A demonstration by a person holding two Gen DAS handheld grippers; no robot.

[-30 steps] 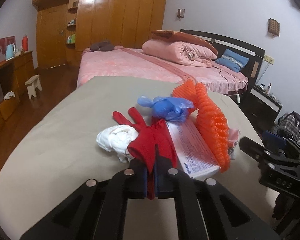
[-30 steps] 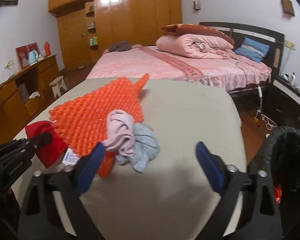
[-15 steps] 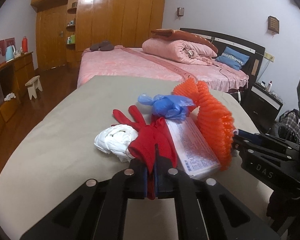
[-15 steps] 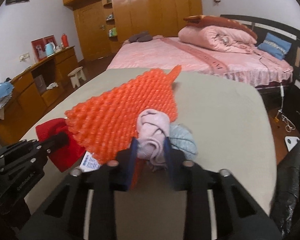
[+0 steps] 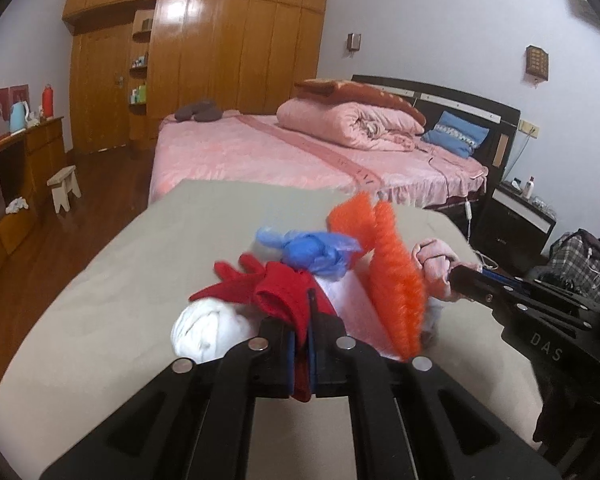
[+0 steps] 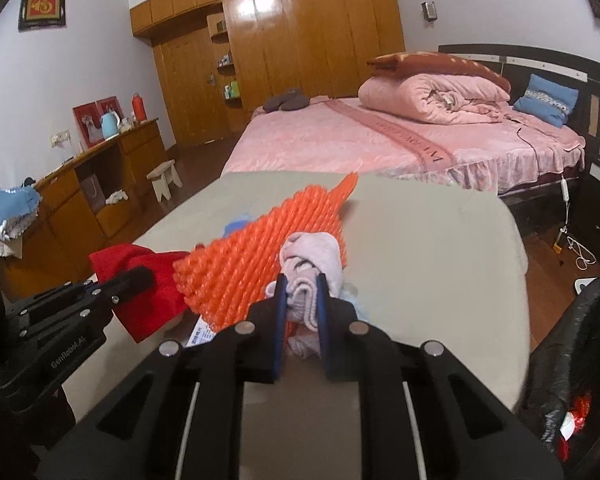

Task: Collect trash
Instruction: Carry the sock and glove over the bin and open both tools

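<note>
My left gripper [image 5: 302, 354] is clamped tight on the cuff of a red glove [image 5: 275, 288], whose fingers droop over a white crumpled wad [image 5: 203, 330] on the beige table [image 5: 139, 264]. My right gripper [image 6: 302, 300] has just been closing and its jaws now pinch a pale pink cloth [image 6: 312, 264] between the blue pads [image 6: 279, 320]; the bundle bulges above my fingertips. Just behind the pink cloth lies an orange bubble-textured sheet [image 6: 267, 256], one corner sticking up toward the pink bed [image 6: 380, 140]. A scrap of light blue fabric [image 6: 354, 298] shows just right of my right jaws, touching the pink cloth. From the left view, a knotted blue plastic bag [image 5: 310, 250] sits beyond the red glove, beside the orange sheet, and a white printed packet [image 5: 352, 304] lies under the sheet's edge. A black trash bag [image 6: 572, 360] stands off the table's right side, with something red inside it.
</note>
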